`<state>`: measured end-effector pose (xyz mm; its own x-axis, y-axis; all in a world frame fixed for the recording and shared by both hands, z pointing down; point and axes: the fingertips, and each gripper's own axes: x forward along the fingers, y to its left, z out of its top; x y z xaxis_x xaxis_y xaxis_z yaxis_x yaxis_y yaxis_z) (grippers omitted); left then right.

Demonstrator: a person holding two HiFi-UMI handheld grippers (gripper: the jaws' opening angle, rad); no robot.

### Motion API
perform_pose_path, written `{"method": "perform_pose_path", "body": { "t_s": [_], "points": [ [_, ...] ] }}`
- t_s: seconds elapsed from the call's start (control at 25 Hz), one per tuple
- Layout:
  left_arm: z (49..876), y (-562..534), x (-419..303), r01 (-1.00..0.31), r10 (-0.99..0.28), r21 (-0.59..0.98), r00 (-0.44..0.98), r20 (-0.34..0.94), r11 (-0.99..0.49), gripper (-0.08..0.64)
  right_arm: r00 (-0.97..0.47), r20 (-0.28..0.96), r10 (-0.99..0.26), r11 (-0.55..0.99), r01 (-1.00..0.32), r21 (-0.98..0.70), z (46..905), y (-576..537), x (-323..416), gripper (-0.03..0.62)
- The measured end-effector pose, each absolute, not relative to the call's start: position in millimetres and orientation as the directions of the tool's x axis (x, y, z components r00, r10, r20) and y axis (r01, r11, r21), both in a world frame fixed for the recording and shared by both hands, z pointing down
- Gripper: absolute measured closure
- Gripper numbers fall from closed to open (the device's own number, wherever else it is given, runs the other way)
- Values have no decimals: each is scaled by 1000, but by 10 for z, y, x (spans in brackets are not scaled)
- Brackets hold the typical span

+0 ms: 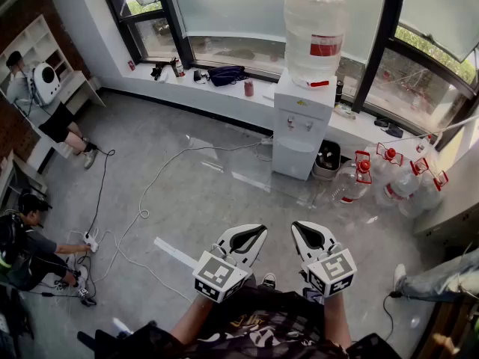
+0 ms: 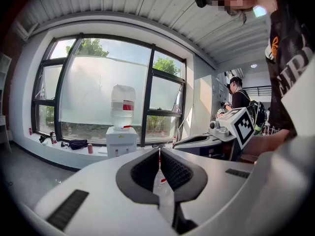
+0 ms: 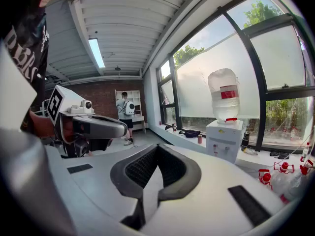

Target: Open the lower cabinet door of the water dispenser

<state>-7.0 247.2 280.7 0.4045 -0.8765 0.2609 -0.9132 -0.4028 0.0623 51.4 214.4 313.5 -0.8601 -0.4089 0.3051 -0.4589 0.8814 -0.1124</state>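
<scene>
The white water dispenser [image 1: 303, 126] stands against the window ledge with a large clear bottle [image 1: 314, 36] on top; its lower cabinet door [image 1: 294, 158] looks closed. Both grippers hover low in the head view, well short of the dispenser and apart from it. My left gripper [image 1: 258, 232] is shut with nothing in it, and so is my right gripper [image 1: 299, 229]. In the left gripper view the jaw tips [image 2: 159, 151] meet, with the dispenser [image 2: 121, 141] far ahead. The right gripper view shows its tips [image 3: 157, 147] together and the dispenser [image 3: 224, 139] off to the right.
Several water bottles with red caps [image 1: 389, 174] lie right of the dispenser, beside a black bin [image 1: 328, 155]. A white cable [image 1: 142, 215] runs over the grey floor. One person [image 1: 30, 238] crouches at the left, another [image 1: 45, 96] sits further back. A leg [image 1: 441, 275] shows at the right.
</scene>
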Motion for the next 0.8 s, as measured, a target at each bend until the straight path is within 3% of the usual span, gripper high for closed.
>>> {"method": "perform_pose_path", "body": {
  "t_s": [0.8],
  "points": [
    [3064,2725,57,-919,-858,69,388,336,-389,540,-874,280,-398,859,-462,-220,3294,2234,647,578]
  ]
}}
